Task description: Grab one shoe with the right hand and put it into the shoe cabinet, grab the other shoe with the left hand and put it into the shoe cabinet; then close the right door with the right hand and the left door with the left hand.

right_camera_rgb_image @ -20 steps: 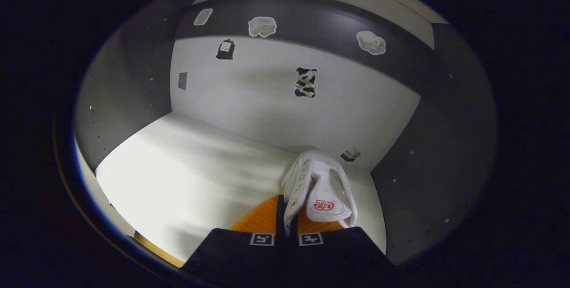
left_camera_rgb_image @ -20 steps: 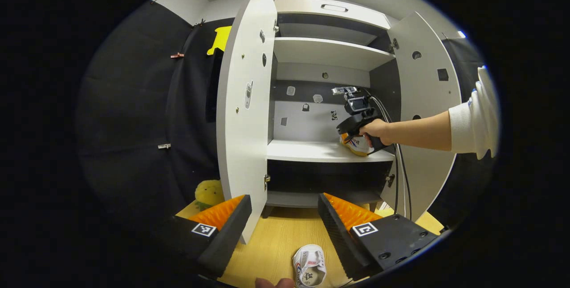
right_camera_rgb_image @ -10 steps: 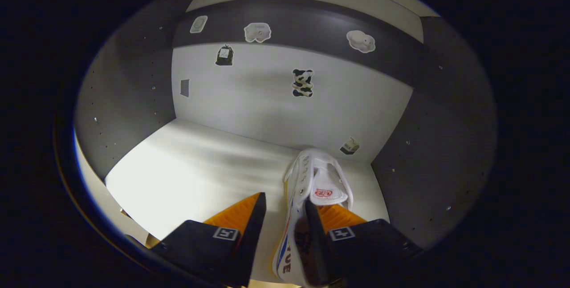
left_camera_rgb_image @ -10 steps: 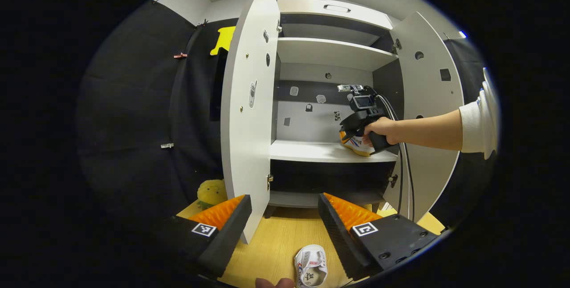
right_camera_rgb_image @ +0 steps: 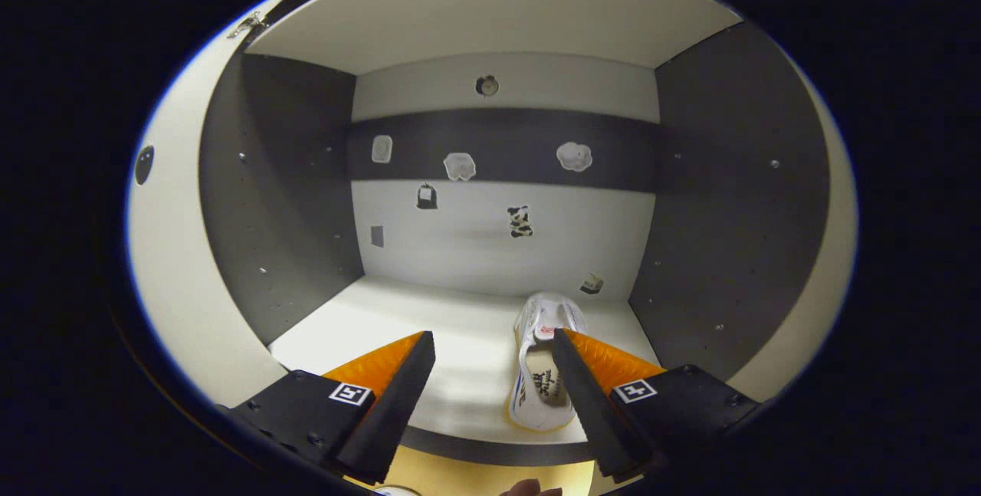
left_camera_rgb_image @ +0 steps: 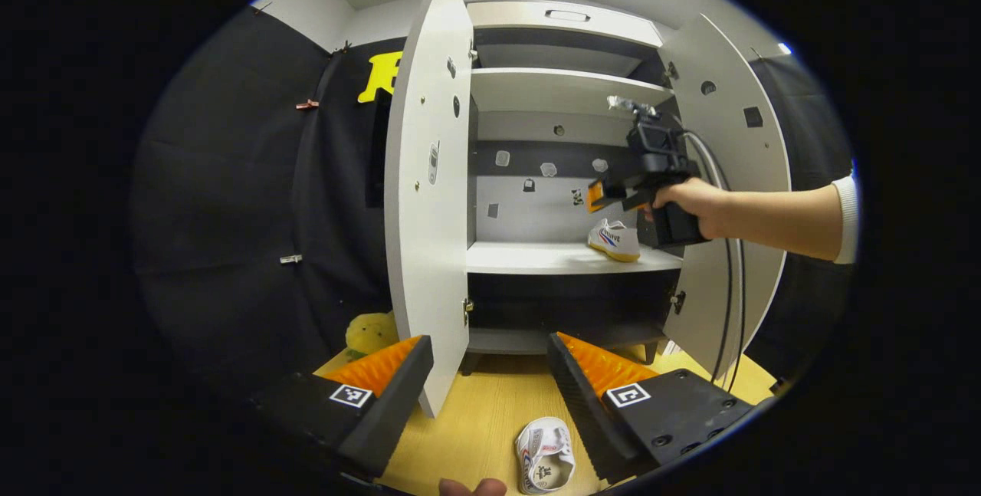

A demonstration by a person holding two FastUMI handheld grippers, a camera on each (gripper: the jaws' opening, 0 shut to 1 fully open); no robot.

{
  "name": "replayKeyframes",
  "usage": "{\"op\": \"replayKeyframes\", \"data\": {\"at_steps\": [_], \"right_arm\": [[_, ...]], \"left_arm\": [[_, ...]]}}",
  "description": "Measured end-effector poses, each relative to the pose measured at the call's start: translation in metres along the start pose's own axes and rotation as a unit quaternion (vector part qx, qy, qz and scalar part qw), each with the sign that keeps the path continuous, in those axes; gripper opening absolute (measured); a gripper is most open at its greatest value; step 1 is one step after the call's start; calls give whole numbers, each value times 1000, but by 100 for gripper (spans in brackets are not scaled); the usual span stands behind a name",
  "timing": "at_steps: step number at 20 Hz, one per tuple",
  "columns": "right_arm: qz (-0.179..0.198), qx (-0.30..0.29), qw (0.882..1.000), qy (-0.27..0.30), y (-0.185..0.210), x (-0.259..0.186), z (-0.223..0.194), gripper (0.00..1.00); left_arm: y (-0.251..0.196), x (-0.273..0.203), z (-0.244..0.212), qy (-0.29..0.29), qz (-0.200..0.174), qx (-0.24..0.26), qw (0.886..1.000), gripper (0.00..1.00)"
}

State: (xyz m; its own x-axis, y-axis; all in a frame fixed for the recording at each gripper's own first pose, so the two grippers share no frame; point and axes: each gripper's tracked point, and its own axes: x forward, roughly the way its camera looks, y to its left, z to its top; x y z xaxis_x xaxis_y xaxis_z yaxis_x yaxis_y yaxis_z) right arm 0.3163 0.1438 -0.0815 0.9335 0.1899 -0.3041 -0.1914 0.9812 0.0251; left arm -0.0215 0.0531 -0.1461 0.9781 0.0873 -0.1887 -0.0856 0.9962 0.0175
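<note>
Shoe (left_camera_rgb_image: 545, 465) lying on wooden floor (left_camera_rgb_image: 479, 419) just below left gripper (left_camera_rgb_image: 490, 385), fingers spread; left door (left_camera_rgb_image: 425, 197) standing open ahead. Second shoe (right_camera_rgb_image: 541, 362) resting on cabinet shelf (right_camera_rgb_image: 429, 335), beside right gripper (right_camera_rgb_image: 490, 381), also spread, gripping nothing.

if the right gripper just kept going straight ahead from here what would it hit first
Probably the shoe on the cabinet shelf. The right gripper is open and points into that compartment, with the shoe just inside its right finger. Depth is unclear; if it passed the shoe, the back wall comes next.
</note>
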Motion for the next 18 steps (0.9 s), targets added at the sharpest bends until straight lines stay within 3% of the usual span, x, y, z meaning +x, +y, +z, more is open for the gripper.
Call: {"op": "replayKeyframes", "data": {"at_steps": [3,10,18], "right_arm": [[20,17,999,-37,12,-57,4,98],[38,22,996,-80,19,-183,-32,98],[38,2,994,-98,7,-269,-48,98]], "left_arm": [[-6,-6,-22,7,-13,18,1000,95],[-35,-22,-107,51,-71,25,996,95],[-48,-13,-234,157,-88,35,983,95]]}}
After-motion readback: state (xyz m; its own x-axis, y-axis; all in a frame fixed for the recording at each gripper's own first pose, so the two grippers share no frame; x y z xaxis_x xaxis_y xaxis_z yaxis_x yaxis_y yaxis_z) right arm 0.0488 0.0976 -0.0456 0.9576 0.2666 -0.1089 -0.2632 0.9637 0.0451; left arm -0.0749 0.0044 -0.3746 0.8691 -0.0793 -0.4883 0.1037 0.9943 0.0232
